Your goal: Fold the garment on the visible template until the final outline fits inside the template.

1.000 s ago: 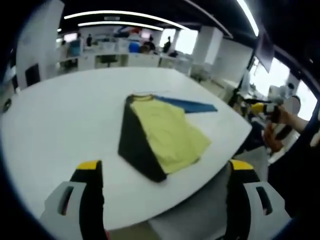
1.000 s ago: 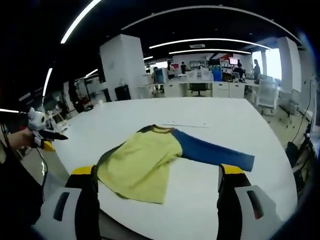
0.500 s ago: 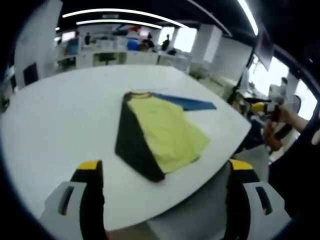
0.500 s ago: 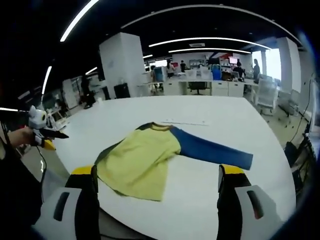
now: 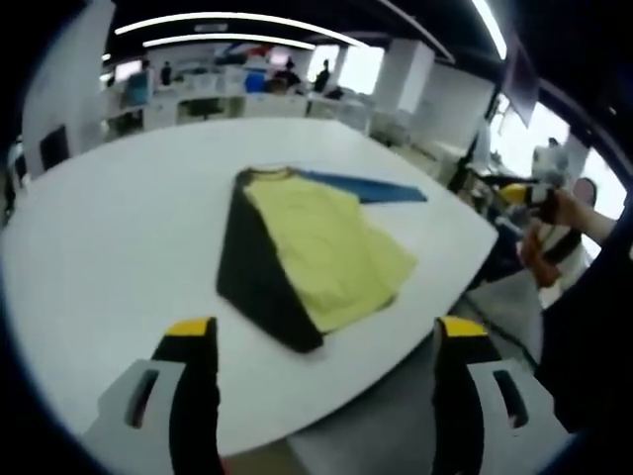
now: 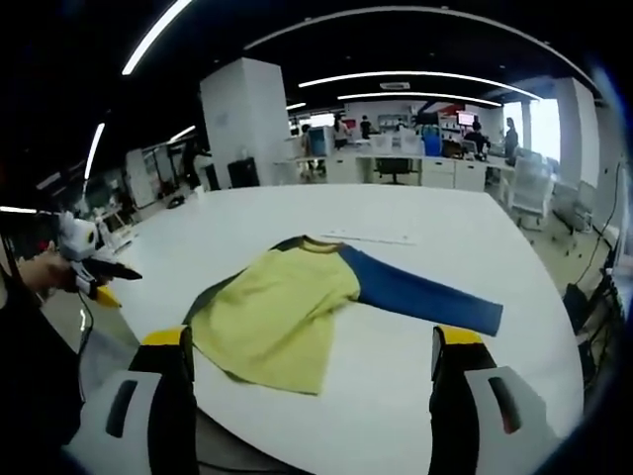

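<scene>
Spreading across both views, a large white counter (image 6: 297, 213) is seen carrying the garment, with an open office of desks (image 6: 415, 173), chairs and white pillars (image 6: 242, 124) behind it under long ceiling lights. Nothing is seen lying between either pair of jaws and the cloth.

The garment (image 6: 282, 317) is laid near the counter's near edge: a yellow body panel, a dark panel folded along one side (image 5: 252, 272), and one blue sleeve (image 6: 420, 297) stretched flat away from the body. A thin pale strip (image 6: 366, 238) is seen on the counter just beyond the collar.

In the left gripper view the left gripper (image 5: 321, 346) is held off the counter edge with its jaws spread wide, the garment (image 5: 312, 247) lying ahead between them and untouched. In the right gripper view the right gripper (image 6: 312, 356) is likewise held with jaws spread apart, the yellow hem lying just ahead of them, not gripped.

Each gripper is also caught at the margin of the other view, held in a hand (image 6: 45, 269) away from the counter.
</scene>
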